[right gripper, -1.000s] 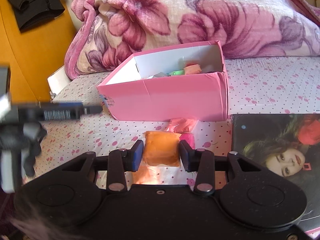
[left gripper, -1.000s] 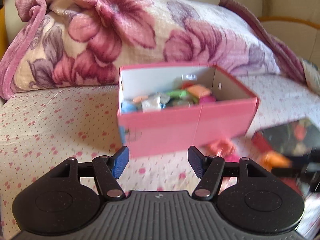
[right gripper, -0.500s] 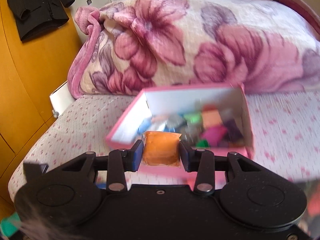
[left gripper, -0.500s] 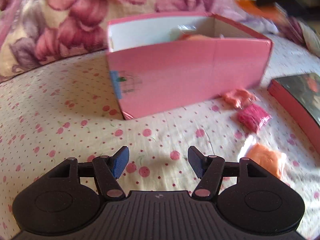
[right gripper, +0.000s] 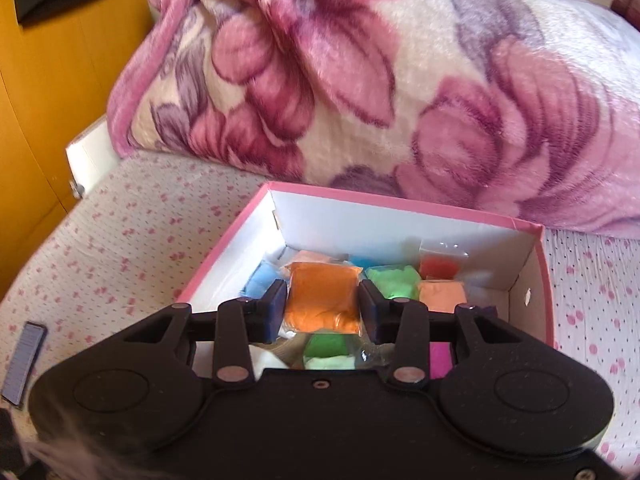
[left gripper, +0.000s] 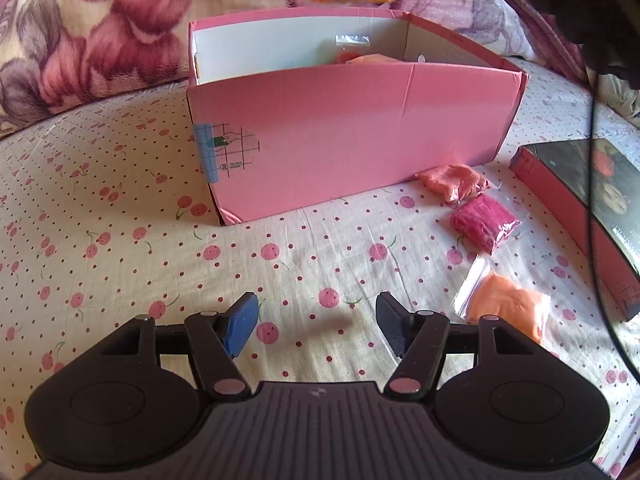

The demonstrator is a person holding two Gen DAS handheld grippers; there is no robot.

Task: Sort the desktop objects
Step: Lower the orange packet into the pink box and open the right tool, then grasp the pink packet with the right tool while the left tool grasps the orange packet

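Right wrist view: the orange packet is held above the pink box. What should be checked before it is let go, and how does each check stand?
1. Grip: right gripper shut on the orange packet. Ok.
2. Position: packet is over the open pink box, inside its rim. Ok.
3. Landing spot: the box already holds other packets, such as the green packet; room on top. Ok.
4. Drop height above the contents: cannot tell.
5. Left gripper is open, empty, low over the sheet, clear of the box. Ok.
6. Work left: peach packet, magenta packet and salmon packet lie outside. Not ok.
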